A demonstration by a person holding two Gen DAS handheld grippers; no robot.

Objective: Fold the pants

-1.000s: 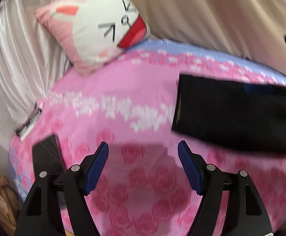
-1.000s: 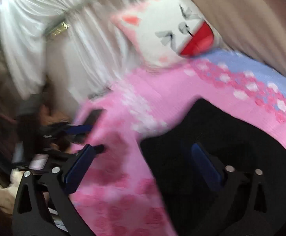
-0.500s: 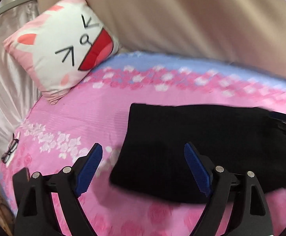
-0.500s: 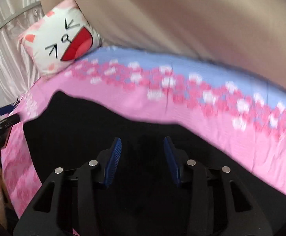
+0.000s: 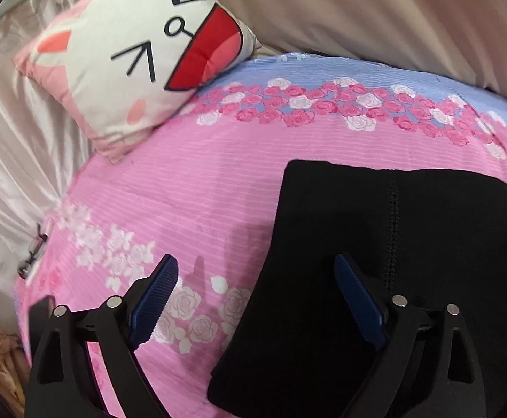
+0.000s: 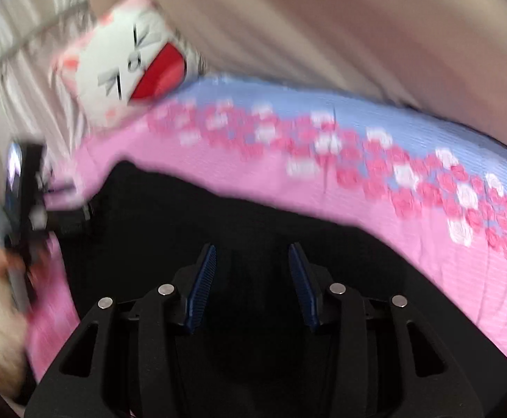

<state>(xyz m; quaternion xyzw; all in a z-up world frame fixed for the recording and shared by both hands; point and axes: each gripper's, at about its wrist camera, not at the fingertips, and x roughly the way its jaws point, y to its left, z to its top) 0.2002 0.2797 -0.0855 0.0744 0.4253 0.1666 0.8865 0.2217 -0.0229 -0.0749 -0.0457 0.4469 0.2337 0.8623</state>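
Black pants (image 5: 392,261) lie flat on the pink rose bedsheet (image 5: 190,188); their left edge runs down the middle of the left wrist view. My left gripper (image 5: 255,275) is open and straddles that edge, right finger over the cloth, left finger over the sheet. In the blurred right wrist view the pants (image 6: 218,216) fill the lower middle. My right gripper (image 6: 251,264) hovers over them, jaws partly open with nothing visibly between them. The left gripper also shows in the right wrist view (image 6: 27,202) at the pants' left end.
A white and pink cat-face pillow (image 5: 142,52) leans at the bed's far left corner. A beige curtain (image 5: 358,10) hangs behind the bed. Satin cloth (image 5: 13,146) drapes left of the bed, with eyeglasses (image 5: 32,254) at the sheet's left edge.
My left gripper has moved down and left, closer to the pants' left edge. My right gripper's view has swung and blurred; its jaws have opened a little wider over the pants.
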